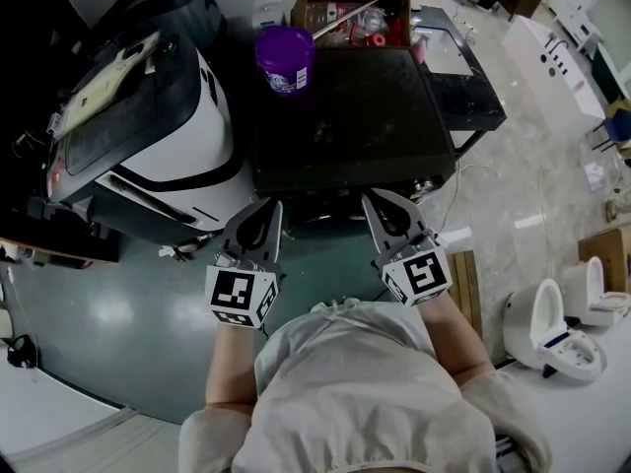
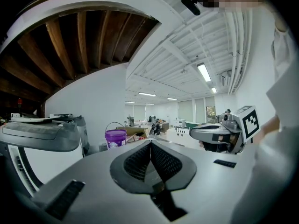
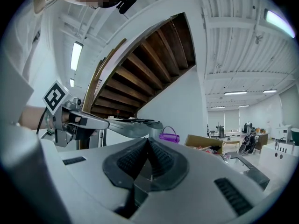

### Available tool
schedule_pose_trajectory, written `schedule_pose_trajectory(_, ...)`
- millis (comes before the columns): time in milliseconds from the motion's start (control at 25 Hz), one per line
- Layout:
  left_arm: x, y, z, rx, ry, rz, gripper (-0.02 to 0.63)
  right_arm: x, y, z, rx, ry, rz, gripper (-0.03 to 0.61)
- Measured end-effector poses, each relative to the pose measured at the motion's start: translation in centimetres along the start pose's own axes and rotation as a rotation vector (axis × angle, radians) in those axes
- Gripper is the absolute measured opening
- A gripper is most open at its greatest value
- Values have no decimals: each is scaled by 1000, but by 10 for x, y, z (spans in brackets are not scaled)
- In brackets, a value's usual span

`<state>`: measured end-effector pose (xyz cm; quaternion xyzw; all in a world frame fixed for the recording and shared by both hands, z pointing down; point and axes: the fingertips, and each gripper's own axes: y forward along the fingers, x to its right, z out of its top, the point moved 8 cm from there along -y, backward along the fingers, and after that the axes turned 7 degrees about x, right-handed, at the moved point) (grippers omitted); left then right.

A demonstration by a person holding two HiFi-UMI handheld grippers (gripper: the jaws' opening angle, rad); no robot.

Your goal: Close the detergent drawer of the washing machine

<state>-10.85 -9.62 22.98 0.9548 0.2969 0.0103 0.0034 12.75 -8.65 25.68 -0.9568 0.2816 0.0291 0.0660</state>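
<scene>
Where I stand, the floor (image 1: 108, 313) is glossy grey-green to my left and pale and speckled to my right. The room is a large open hall with a white ceiling and strip lights. The ribbed wooden underside of a staircase (image 3: 140, 64) rises over the left side.

A white machine with a dark lid (image 1: 138, 126) sits tilted at my left. Two white toilets (image 1: 547, 328) stand on the floor near my right elbow. A cardboard box (image 1: 350, 8) full of odds and ends sits at the far edge.

The washing machine (image 1: 345, 116) is straight ahead of me, a boxy unit with a flat black top. A purple bucket (image 1: 284, 59) stands on its far left corner. The machine's front face lies in deep shadow just beyond my claws. I cannot pick out the detergent drawer there, nor tell how it stands.

Both my forearms reach forward side by side, level with each other, and both claws point at that shadowed front. The left claw (image 1: 270, 207) is clenched, its ribbed pads pressed tip to tip with nothing between them. The right claw (image 1: 373, 199) is likewise clenched on nothing. Neither touches the machine. Each shows in the other's view, alongside and apart.
</scene>
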Motion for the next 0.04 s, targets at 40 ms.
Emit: schedule_pose_trajectory(40, 1, 1, 0, -1, 0, -3, 18, 1, -1, 0, -1, -3, -3, 0)
